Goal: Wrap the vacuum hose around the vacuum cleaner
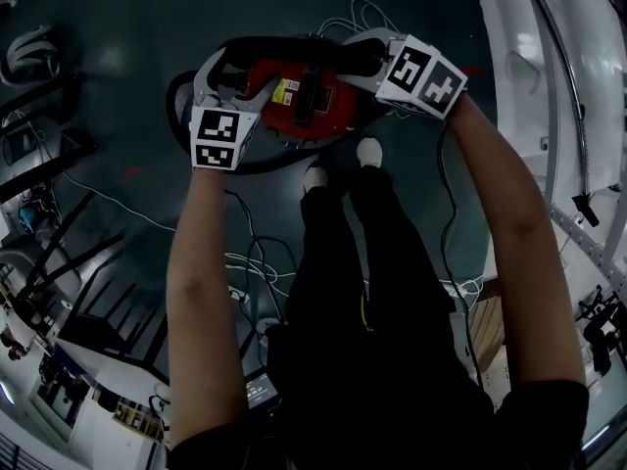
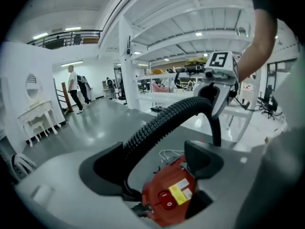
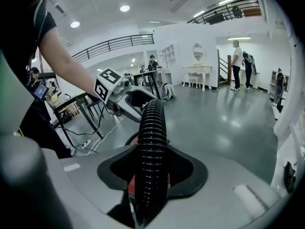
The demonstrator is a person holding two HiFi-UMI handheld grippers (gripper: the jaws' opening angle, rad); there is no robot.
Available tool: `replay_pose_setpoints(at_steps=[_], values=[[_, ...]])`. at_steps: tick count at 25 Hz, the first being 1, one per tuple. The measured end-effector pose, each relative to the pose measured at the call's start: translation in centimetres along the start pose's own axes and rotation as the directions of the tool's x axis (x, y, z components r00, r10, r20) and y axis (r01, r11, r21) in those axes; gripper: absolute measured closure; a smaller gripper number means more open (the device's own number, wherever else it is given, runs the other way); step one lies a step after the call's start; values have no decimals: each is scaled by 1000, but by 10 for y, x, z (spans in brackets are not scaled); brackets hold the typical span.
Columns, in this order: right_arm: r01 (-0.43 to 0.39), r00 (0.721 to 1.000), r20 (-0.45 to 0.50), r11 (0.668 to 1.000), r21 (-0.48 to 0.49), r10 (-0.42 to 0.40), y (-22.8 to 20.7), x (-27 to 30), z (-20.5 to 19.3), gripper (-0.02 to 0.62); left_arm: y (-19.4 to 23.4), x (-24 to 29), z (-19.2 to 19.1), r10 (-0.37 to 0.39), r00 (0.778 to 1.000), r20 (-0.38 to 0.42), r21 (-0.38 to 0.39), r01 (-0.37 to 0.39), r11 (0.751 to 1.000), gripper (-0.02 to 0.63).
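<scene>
We see a round red plastic vacuum cleaner (image 1: pixel 309 101) on the glossy grey floor (image 1: pixel 127 76), at twelve o'clock from our white shoes (image 1: pixel 369 151). Its black ribbed hose (image 2: pixel 167 120) arches above it. Our right gripper (image 3: pixel 152 171), at the cleaner's two o'clock, clamps the hose between its pads. Our left gripper (image 2: pixel 157 165), at nine o'clock, gapes wide, and the hose passes close by its left jaw without being pinched. Both bare forearms (image 1: pixel 201 282) reach forward and down.

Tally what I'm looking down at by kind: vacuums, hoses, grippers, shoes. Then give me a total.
Vacuum: 1
Hose: 1
Grippers: 2, left gripper and right gripper
Shoes: 2
Total: 6
</scene>
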State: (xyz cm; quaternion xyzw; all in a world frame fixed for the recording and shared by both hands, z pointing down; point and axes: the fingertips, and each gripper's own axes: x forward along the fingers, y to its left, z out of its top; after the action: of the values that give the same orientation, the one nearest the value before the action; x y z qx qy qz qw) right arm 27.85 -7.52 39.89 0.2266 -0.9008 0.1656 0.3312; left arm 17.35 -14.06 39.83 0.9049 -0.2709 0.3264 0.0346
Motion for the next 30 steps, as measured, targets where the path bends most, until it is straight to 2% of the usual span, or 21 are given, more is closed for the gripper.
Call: replay_pose_setpoints(at_steps=[2,4,5,7,9,10,12,14,18,23,26,28,30], values=[[-14,1000,1,1000,0,14,-2,-4,5,428,6,7,5,-8,1000,-13,35,8,999,213],[-30,1000,-7,999,-10,30,-3,-6,8,428,8,15,10,-18,999,-42,134,23,991,206],[-39,999,-14,999,-22,39,-2,-7,9,428,6,20,12,-28,998,-63,206,41,978,201],[-52,999,-11,998,-39,51,1,-9,12,428,-2,29,15,-61,992,-108,345,95,934,196],[-59,998,20,998,-30,59,2,-12,19,428,-6,38,15,-75,985,-155,439,136,888,198],[-61,997,37,998,-21,62,2,-14,22,428,-4,42,15,-62,984,-169,461,135,877,208],[-59,996,60,998,-9,59,-1,-16,27,428,8,44,21,-25,986,-167,462,101,881,386],[-47,995,87,999,3,47,-6,-18,33,428,17,43,32,-3,990,-144,460,70,885,412],[-39,990,136,999,6,38,-10,-21,52,428,33,29,52,12,994,-107,462,39,886,416],[-28,990,138,999,-29,32,-7,-17,72,422,49,9,58,30,989,-143,453,38,891,416],[24,993,113,999,-46,-18,-11,-14,77,412,58,-2,58,64,984,-165,445,17,895,416],[69,993,100,996,-48,-64,-16,-14,76,343,63,-9,59,89,981,-172,441,-4,898,416],[97,991,97,995,-34,-94,-18,-16,73,325,70,-18,63,112,980,-166,433,-30,901,416]])
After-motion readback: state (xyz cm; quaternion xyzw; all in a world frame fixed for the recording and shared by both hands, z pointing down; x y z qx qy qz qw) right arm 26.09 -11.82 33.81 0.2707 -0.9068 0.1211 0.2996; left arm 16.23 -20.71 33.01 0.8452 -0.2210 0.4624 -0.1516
